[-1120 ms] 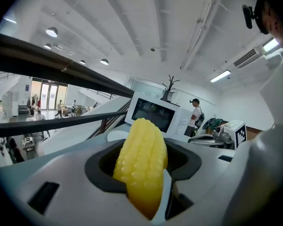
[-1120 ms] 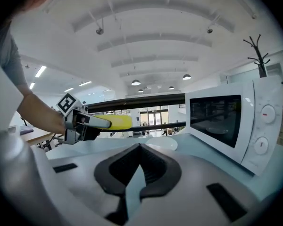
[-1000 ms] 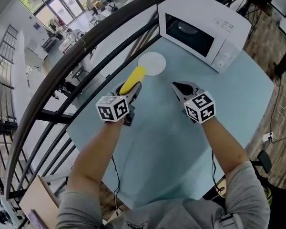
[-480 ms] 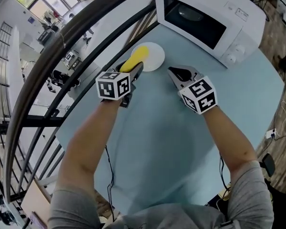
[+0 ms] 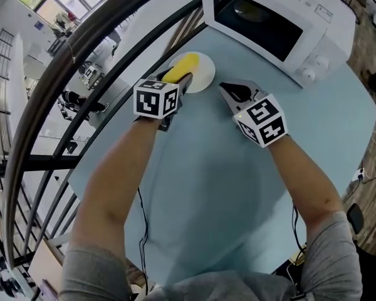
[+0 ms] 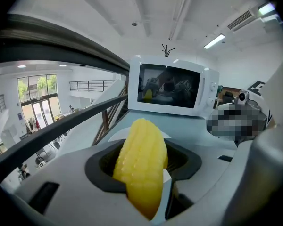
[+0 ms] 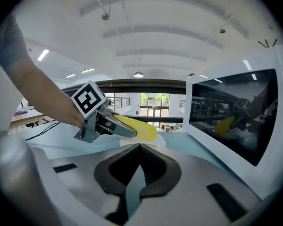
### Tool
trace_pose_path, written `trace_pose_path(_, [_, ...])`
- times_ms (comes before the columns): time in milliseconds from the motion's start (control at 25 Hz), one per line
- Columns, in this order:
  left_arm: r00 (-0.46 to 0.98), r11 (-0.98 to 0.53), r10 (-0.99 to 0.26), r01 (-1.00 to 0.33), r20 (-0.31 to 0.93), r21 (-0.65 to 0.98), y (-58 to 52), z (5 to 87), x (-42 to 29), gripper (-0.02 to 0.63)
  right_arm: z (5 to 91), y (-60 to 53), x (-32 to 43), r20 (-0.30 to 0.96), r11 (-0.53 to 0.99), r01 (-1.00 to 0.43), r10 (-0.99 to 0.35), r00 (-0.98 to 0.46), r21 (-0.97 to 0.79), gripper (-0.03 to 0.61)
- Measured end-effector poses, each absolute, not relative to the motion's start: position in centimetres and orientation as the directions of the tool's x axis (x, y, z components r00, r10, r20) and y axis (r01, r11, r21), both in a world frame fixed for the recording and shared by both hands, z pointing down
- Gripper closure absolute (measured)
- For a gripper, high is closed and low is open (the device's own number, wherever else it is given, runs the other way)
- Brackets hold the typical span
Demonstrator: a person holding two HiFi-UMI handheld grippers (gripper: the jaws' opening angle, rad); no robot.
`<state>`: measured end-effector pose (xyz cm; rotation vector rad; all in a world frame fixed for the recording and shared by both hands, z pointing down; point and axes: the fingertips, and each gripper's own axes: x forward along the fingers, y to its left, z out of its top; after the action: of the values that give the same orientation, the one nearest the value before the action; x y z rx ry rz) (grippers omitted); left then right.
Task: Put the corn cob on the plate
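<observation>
Left hand-held gripper (image 5: 178,83): clenched on the corn cob (image 5: 182,66). The jaws pinch its near end, so most of the cob juts out ahead and can reach the plate first.
Corn cob: in the left grip, slanting downward over the left part of the plate (image 5: 205,75). In the right gripper view it seems to hang just above the plate, though contact cannot be told.
Plate: white and bare, on the desk (image 5: 219,187) just in front of the microwave (image 5: 269,17).
Right hand-held gripper (image 5: 227,91): jaws drawn together on nothing, held just to the right of the plate — probably kept aside so the left one has room.
Step in hand: as I judge it, bringing the cob down for the set-down; release not yet made.
Next move calls for: easing the cob down until it lies flat, then loosening the jaws — a round cob may roll, so the plate's middle is the safer spot.
</observation>
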<state>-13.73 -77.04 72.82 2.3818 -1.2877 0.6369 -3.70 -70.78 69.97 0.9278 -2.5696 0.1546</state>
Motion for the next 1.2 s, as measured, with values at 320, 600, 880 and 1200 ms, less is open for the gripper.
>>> trace_pose_path(320, [0.459, -0.528, -0.687, -0.848, 0.563, 0.048, -78.1, 73.3, -13.6, 0.382, 70.3, -70.9, -4.0, 0.410, 0.777, -0.628, -0.585, -0.699, 0.039, 0.561])
trace_pose_path(600, [0.451, -0.533, -0.687, -0.845, 0.570, 0.026, -78.2, 73.9, -13.6, 0.382, 70.4, -70.9, -4.2, 0.412, 0.781, -0.623, -0.581, -0.702, 0.040, 0.561])
trace_pose_path(880, [0.417, -0.562, -0.635, -0.827, 0.650, -0.018, -77.5, 75.9, -13.3, 0.380, 70.8, -70.7, -4.8, 0.421, 0.785, -0.618, -0.574, -0.702, 0.040, 0.561])
trace_pose_path(1200, [0.416, -0.559, -0.641, -0.829, 0.645, -0.020, -77.5, 75.9, -13.4, 0.380, 70.9, -70.4, -5.0, 0.425, 0.790, -0.612, -0.570, -0.703, 0.046, 0.561])
